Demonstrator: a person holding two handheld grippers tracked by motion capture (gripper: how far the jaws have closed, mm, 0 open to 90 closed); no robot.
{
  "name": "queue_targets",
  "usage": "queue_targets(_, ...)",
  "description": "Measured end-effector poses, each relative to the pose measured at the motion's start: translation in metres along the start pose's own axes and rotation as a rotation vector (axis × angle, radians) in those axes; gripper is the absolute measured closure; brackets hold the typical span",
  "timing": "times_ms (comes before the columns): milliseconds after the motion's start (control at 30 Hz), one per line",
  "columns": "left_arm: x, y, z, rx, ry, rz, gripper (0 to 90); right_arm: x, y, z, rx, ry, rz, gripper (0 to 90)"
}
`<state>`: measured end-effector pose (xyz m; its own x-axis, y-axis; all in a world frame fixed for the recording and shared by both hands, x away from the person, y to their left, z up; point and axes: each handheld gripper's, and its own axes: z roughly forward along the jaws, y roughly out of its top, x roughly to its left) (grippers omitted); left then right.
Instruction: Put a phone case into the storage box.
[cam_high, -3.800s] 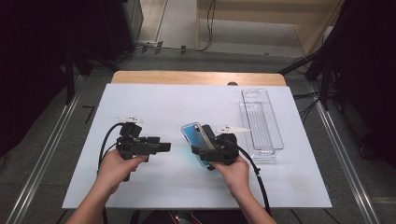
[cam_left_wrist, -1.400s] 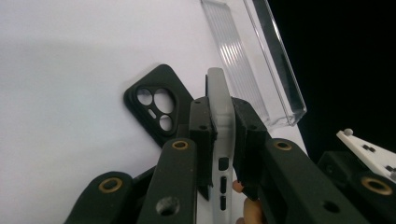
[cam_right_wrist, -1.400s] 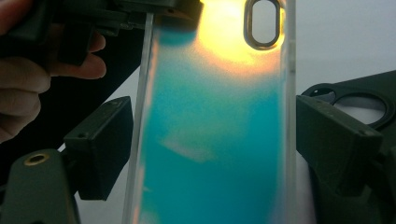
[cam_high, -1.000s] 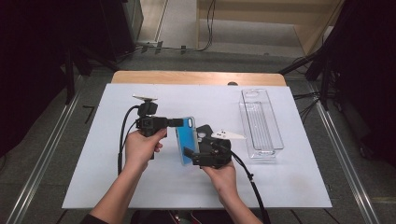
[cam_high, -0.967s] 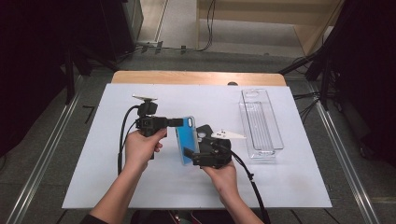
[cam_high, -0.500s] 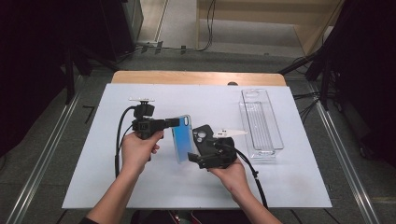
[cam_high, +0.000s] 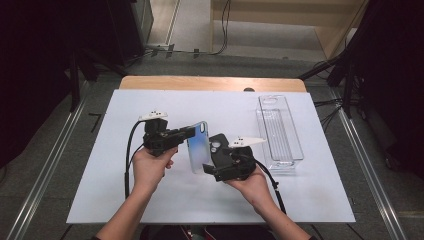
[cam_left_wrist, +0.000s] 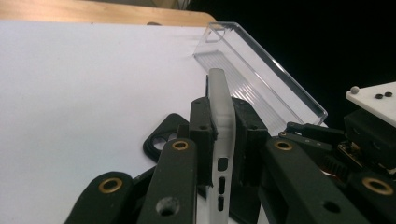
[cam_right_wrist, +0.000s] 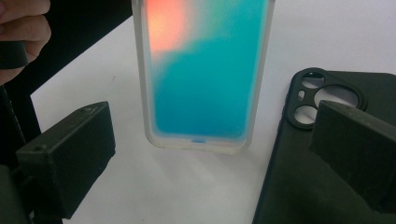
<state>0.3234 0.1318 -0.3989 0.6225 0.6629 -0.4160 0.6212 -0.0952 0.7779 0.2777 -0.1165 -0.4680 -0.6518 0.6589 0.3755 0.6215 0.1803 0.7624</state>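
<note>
Now that the blue case (cam_high: 198, 152) has passed from the right tongs (cam_high: 216, 169) to the left tongs (cam_high: 192, 131), it stands upright on its short edge near the middle of the bench (cam_high: 100, 190), whereas a second ago it hung between both tools. The left tongs pinch its top by the thin sides; the left gripper view shows the pads pressed on the frosted rim (cam_left_wrist: 220, 116). The hand-over looks complete, and the case appears ready to be carried or set down.

To its right, the right tongs stand spread, their jaws either side of the case's foot (cam_right_wrist: 198, 140) and apart from it. A black case (cam_high: 219, 149) lies flat just beside the blue one, partly under the right tongs.

Farther right, near the bench edge, a clear tray (cam_high: 280, 132) sits, well apart. If the tray is the goal, the black case and the right tongs lie across the direct path; lifting over them seems necessary.
</note>
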Motion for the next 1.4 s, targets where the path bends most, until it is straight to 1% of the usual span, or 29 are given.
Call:
queue_targets(67, -0.001, 0.0, 0.0, -0.003, -0.007, 0.009, 80.6, 0.001, 0.003, -0.001, 0.01, -0.011, -0.008, 0.0)
queue_targets(133, -0.002, 0.0, -0.001, -0.005, -0.016, 0.004, 80.6, 0.003, 0.006, -0.002, 0.011, -0.025, -0.02, 0.0)
queue_targets(200, -0.003, -0.001, -0.001, -0.015, -0.024, 0.012, 80.6, 0.005, 0.01, -0.003, 0.009, -0.028, -0.042, 0.0)
queue_targets(267, -0.005, -0.001, -0.001, -0.018, -0.02, 0.025, 80.6, 0.006, 0.013, -0.004, 0.014, -0.037, -0.06, 0.0)
queue_targets(300, -0.006, -0.002, -0.001, -0.025, -0.023, 0.03, 80.6, 0.007, 0.015, -0.005, 0.018, -0.046, -0.062, 0.0)
queue_targets(367, -0.008, -0.003, 0.0, -0.034, -0.014, 0.037, 80.6, 0.008, 0.017, -0.005, 0.022, -0.06, -0.07, 0.0)
queue_targets(500, -0.012, -0.005, 0.002, -0.037, -0.014, 0.043, 80.6, 0.009, 0.021, -0.003, 0.015, -0.077, -0.068, 0.0)
queue_targets(533, -0.013, -0.005, 0.002, -0.038, -0.013, 0.041, 80.6, 0.009, 0.022, -0.003, 0.014, -0.077, -0.068, 0.0)
queue_targets(567, -0.014, -0.005, 0.003, -0.037, -0.01, 0.047, 80.6, 0.01, 0.023, -0.002, 0.015, -0.076, -0.067, 0.0)
queue_targets(633, -0.016, -0.005, 0.004, -0.033, -0.019, 0.047, 80.6, 0.011, 0.025, -0.001, 0.018, -0.084, -0.073, 0.0)
queue_targets(700, -0.018, -0.006, 0.005, -0.032, -0.016, 0.049, 80.6, 0.012, 0.028, 0.0, 0.009, -0.08, -0.074, 0.0)
queue_targets(733, -0.018, -0.006, 0.005, -0.033, -0.016, 0.049, 80.6, 0.012, 0.029, 0.001, 0.004, -0.081, -0.068, 0.0)
queue_targets(867, -0.02, -0.007, 0.006, -0.035, -0.021, 0.042, 80.6, 0.014, 0.033, 0.004, 0.008, -0.088, -0.072, 0.0)
queue_targets(1033, -0.025, -0.009, 0.009, -0.028, -0.024, 0.044, 80.6, 0.012, 0.037, 0.007, 0.018, -0.101, -0.06, 0.0)
queue_targets(1133, -0.027, -0.009, 0.011, -0.018, -0.023, 0.037, 80.6, 0.012, 0.039, 0.009, 0.007, -0.111, -0.066, 0.0)
queue_targets(1200, -0.027, -0.01, 0.012, -0.021, -0.024, 0.039, 80.6, 0.011, 0.041, 0.009, -0.002, -0.111, -0.069, 0.0)
queue_targets(1267, -0.029, -0.01, 0.012, -0.025, -0.026, 0.038, 80.5, 0.01, 0.042, 0.009, -0.006, -0.11, -0.067, 6.8)
queue_targets(1300, -0.029, -0.01, 0.012, -0.025, -0.026, 0.039, 80.6, 0.011, 0.043, 0.009, -0.017, -0.108, -0.066, 6.8)
queue_targets(1367, -0.031, -0.011, 0.013, -0.027, -0.029, 0.039, 80.6, 0.011, 0.044, 0.009, -0.015, -0.107, -0.062, 7.1)
queue_targets(1400, -0.031, -0.011, 0.013, -0.027, -0.027, 0.041, 80.6, 0.01, 0.045, 0.009, -0.014, -0.108, -0.066, 11.0)
